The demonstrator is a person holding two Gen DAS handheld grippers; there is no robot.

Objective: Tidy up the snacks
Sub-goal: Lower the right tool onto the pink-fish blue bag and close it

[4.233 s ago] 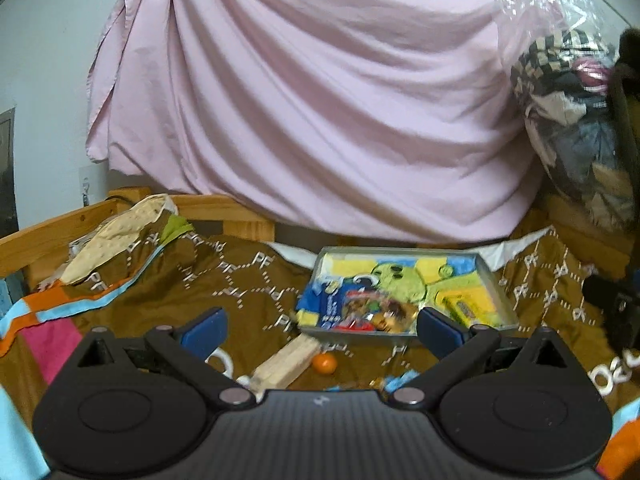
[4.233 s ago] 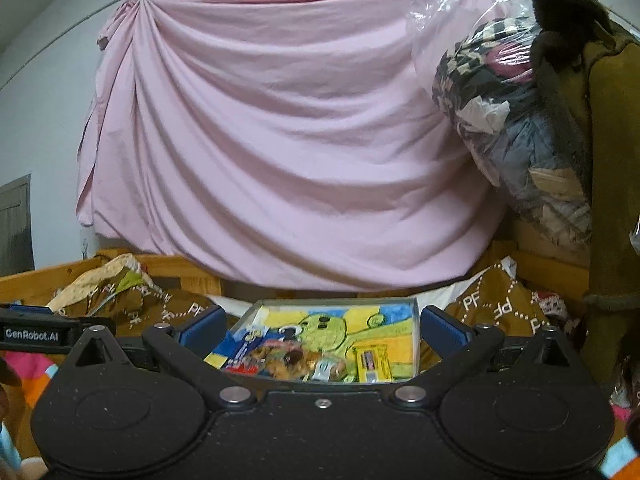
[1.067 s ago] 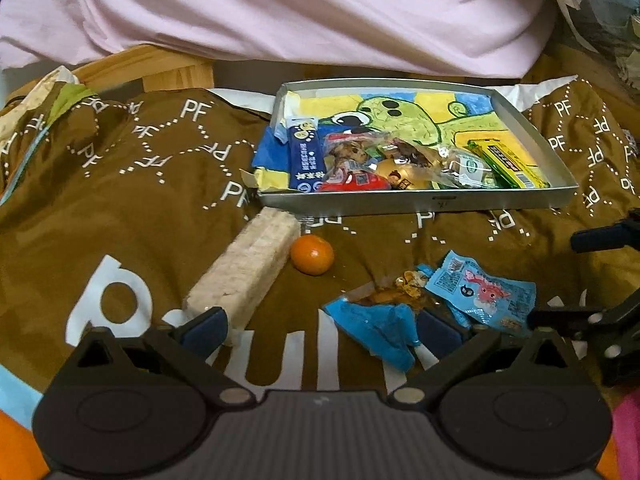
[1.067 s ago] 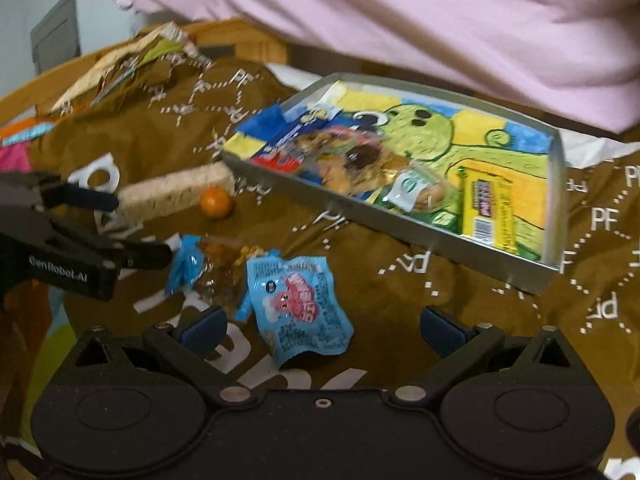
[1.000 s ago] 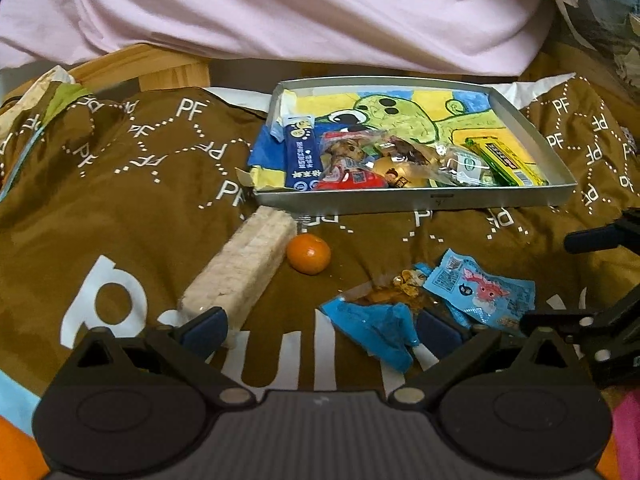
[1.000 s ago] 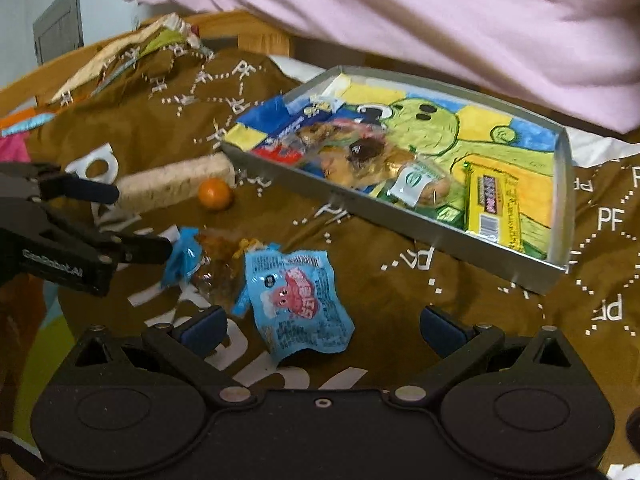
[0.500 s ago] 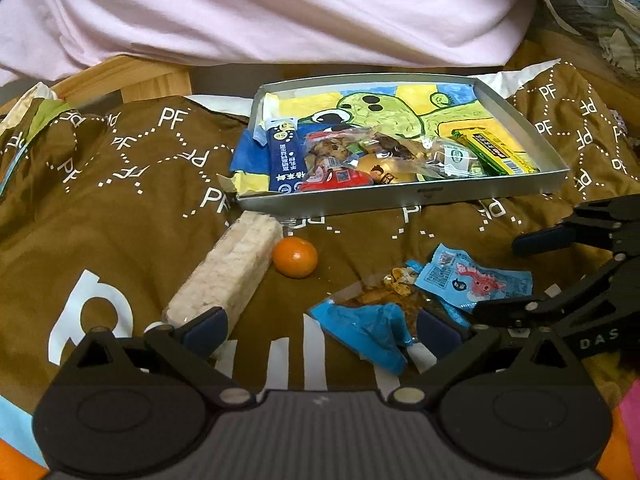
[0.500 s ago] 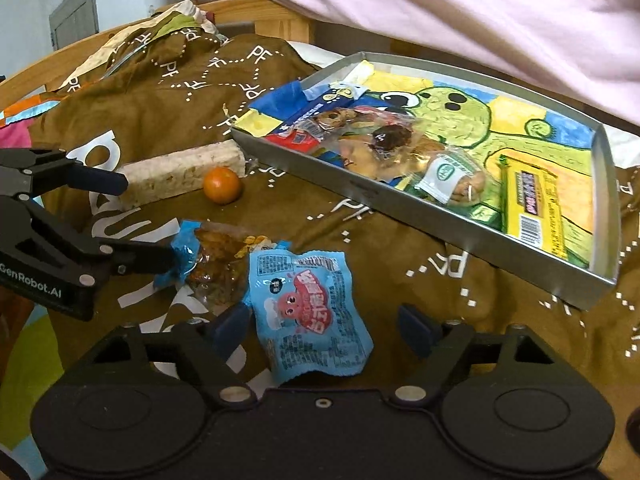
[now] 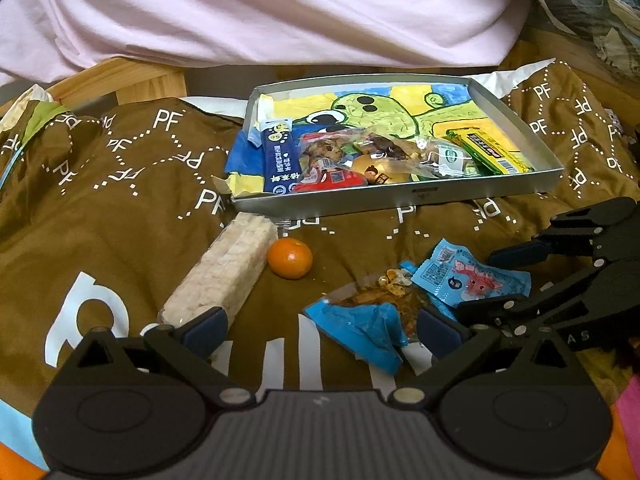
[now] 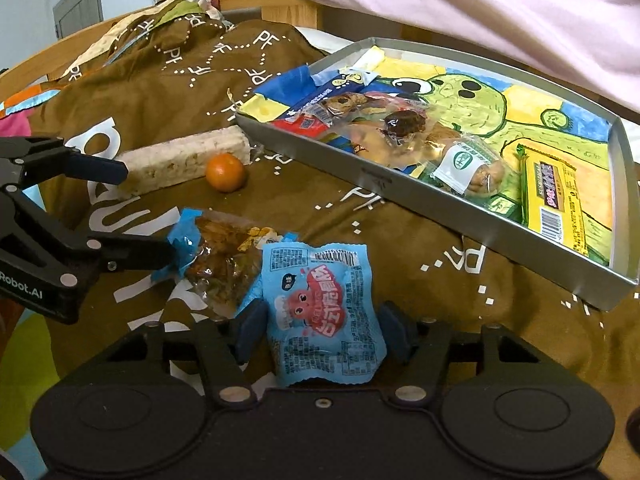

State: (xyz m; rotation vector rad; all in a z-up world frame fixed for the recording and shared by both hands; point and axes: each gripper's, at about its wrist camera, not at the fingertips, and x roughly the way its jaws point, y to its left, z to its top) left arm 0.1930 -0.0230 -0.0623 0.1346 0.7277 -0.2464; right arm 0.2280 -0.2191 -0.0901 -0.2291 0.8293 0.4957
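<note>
A light blue packet with a red character (image 10: 320,304) lies flat on the brown blanket, between the fingers of my right gripper (image 10: 322,331). The jaws are partly closed and the pads stand at the packet's two edges. Left of it lies a clear snack bag with blue ends (image 10: 224,260). My left gripper (image 9: 322,326) is open, one finger by a pale rice bar (image 9: 224,272), the other by that snack bag (image 9: 368,320). A small orange (image 9: 290,258) sits beside the bar. The metal tray (image 9: 400,200) behind holds several wrapped snacks.
The tray (image 10: 360,172) rests tilted on the rumpled brown blanket (image 9: 120,200), with a cartoon drawing on its floor. A pink sheet (image 9: 280,8) hangs behind it, and a wooden bed frame (image 10: 256,4) runs along the back. Each gripper shows in the other's view.
Both grippers have dropped from facing the pink sheet down to the blanket. The right jaws have narrowed around the light blue packet, and the left gripper has come up to the snack bag.
</note>
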